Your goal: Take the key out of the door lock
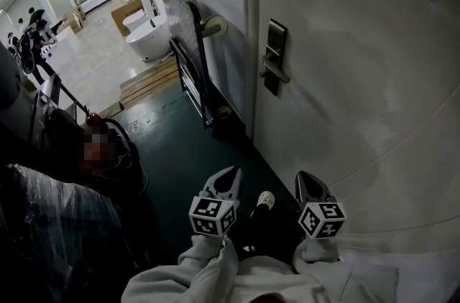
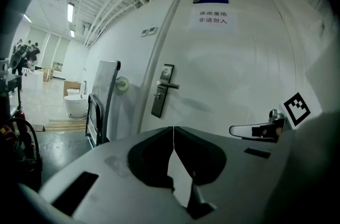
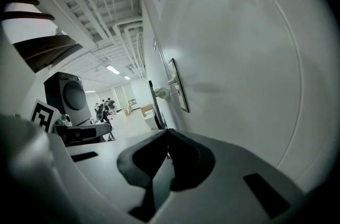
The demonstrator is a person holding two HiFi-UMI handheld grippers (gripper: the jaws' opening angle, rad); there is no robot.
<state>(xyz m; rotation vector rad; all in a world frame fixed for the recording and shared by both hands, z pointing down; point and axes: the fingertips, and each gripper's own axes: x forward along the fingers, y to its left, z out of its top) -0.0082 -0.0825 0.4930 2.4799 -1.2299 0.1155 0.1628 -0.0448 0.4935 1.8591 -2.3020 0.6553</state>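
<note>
The white door [image 1: 359, 79] fills the right of the head view. On it sits a dark metal lock plate [image 1: 274, 57] with a lever handle [image 1: 276, 70]. In the left gripper view the lock plate [image 2: 162, 90] shows a small stub under the lever; it is too small to tell whether that is the key. My left gripper [image 1: 231, 172] and right gripper [image 1: 307, 177] hang low in front of my body, well short of the lock. The left gripper [image 2: 173, 130] has its jaws together with nothing in them. So does the right gripper [image 3: 167, 135].
A folded flat trolley [image 1: 188, 50] leans on the wall left of the door. White toilets [image 1: 147, 32] and a wooden pallet [image 1: 147, 82] stand farther back. Dark wrapped equipment [image 1: 57, 222] crowds the left. A paper notice [image 2: 212, 17] hangs on the door. My shoe [image 1: 264, 201] is on the dark floor.
</note>
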